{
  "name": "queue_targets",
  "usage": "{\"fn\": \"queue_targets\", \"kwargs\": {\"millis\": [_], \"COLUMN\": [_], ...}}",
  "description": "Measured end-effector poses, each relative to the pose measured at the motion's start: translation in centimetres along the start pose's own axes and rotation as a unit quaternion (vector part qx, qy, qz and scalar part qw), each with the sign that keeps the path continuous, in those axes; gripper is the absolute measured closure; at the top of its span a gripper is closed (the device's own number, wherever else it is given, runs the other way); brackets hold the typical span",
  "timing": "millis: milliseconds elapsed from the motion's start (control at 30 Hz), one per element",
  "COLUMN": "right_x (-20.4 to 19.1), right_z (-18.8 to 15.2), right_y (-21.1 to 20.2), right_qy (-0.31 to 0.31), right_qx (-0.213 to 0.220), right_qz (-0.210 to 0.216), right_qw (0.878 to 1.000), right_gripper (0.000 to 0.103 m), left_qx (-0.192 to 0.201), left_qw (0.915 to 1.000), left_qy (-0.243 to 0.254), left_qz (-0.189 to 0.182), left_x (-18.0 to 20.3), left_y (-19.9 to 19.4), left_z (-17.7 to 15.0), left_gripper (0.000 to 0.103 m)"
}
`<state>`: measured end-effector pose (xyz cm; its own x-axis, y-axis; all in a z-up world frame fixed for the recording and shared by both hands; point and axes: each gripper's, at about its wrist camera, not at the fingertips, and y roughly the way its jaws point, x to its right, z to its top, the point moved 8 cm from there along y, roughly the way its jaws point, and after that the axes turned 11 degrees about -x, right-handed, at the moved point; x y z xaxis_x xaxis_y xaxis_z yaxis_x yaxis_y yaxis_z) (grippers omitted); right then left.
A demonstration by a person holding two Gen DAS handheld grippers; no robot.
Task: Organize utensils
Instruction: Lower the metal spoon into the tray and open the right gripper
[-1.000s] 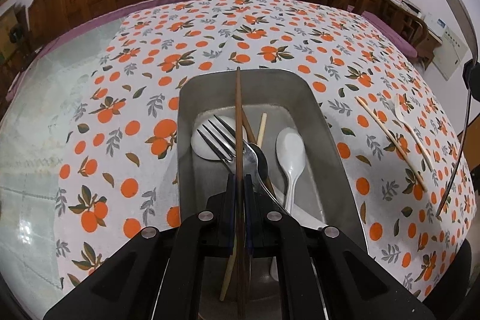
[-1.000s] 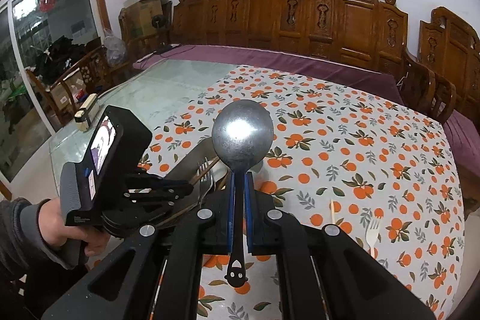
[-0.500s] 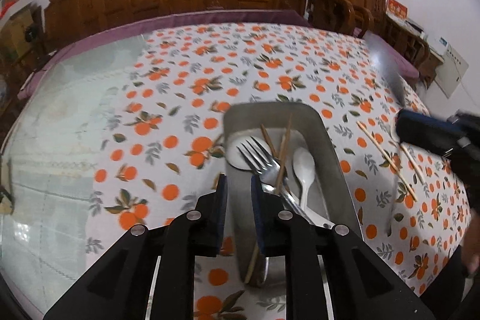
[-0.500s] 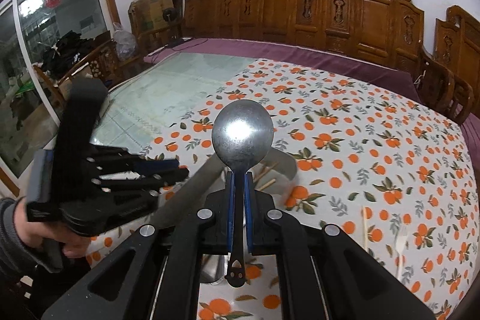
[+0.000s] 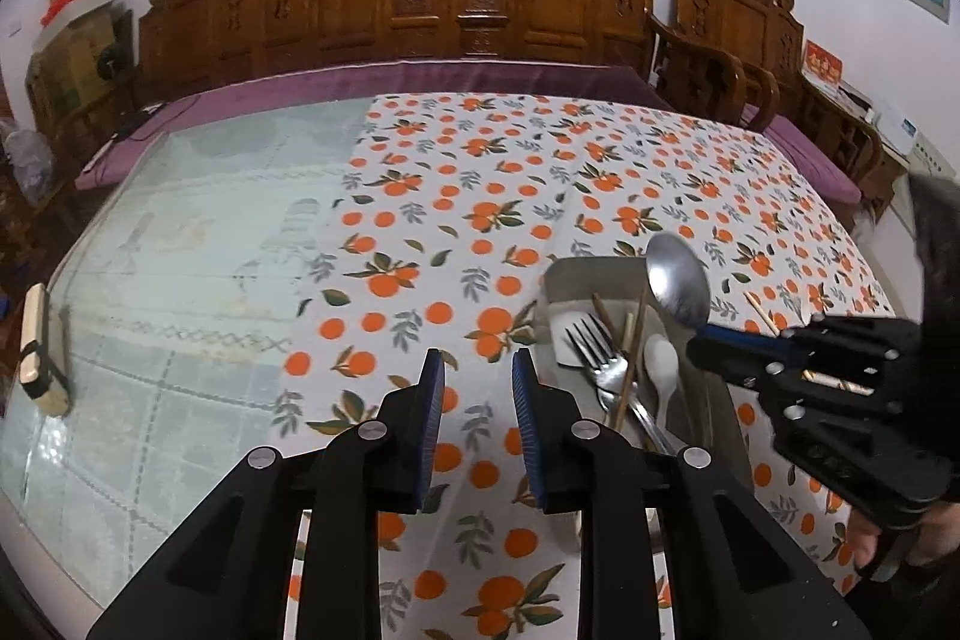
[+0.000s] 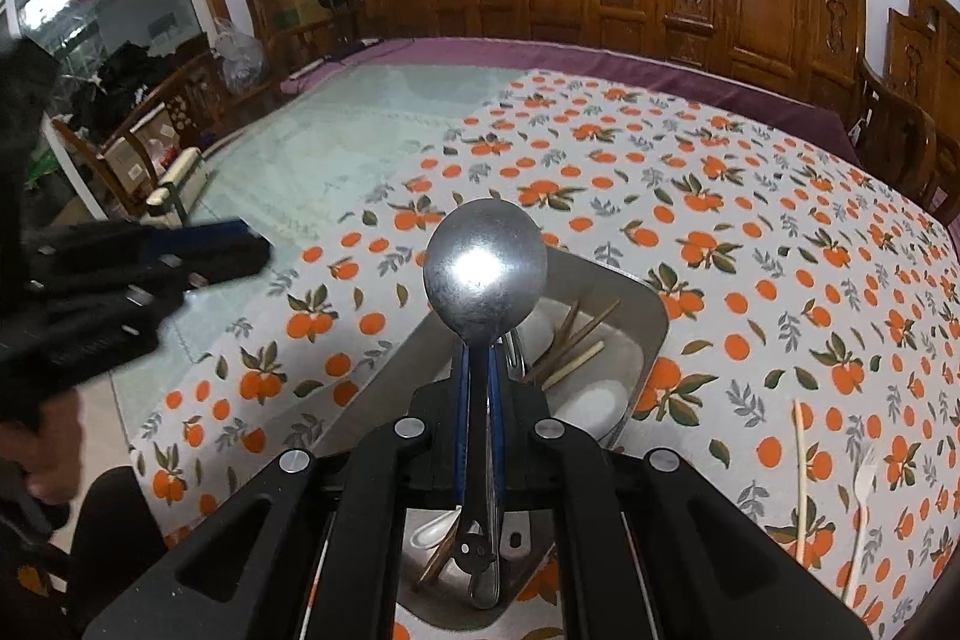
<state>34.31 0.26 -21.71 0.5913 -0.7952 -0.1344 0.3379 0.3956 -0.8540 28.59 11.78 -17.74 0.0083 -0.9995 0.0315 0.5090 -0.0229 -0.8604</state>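
Right gripper (image 6: 477,370), clamped on the metal spoon (image 6: 485,274), hovers over the steel tray (image 6: 651,334); left gripper (image 5: 478,388), jaws just parted and empty, stands left; next: lower and release.

1. One tray (image 5: 600,274).
2. One steel spoon (image 5: 677,280).
3. Two steel forks (image 5: 594,349) in the tray.
4. Two white spoons (image 5: 662,361) in the tray.
5. One white fork (image 6: 859,490) on the cloth.
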Motion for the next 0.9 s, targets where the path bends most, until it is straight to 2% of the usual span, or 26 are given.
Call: {"fn": "queue_targets", "kwargs": {"millis": [400,633,900], "right_x": [1.4,1.7,2.1], "right_z": [-1.1,-1.1,-1.2], "right_y": [3.9,4.2,2.0], "right_qy": [0.025,0.035,0.027], "right_qx": [-0.041,-0.040,-0.012], "right_qz": [-0.008,0.000,0.005], "right_qw": [0.999,0.999,1.000], "right_gripper": [0.096,0.093,0.093], "left_qx": [0.009,0.009,0.009], "left_qw": [0.9999,0.9999,0.9999], "left_qy": [-0.007,-0.006,-0.005], "left_qz": [0.005,0.007,0.006], "left_x": [-1.0,-1.0,-0.8], "left_y": [-1.0,-1.0,-1.1], "left_z": [0.1,0.1,0.1], "left_gripper": [0.081,0.081,0.080]}}
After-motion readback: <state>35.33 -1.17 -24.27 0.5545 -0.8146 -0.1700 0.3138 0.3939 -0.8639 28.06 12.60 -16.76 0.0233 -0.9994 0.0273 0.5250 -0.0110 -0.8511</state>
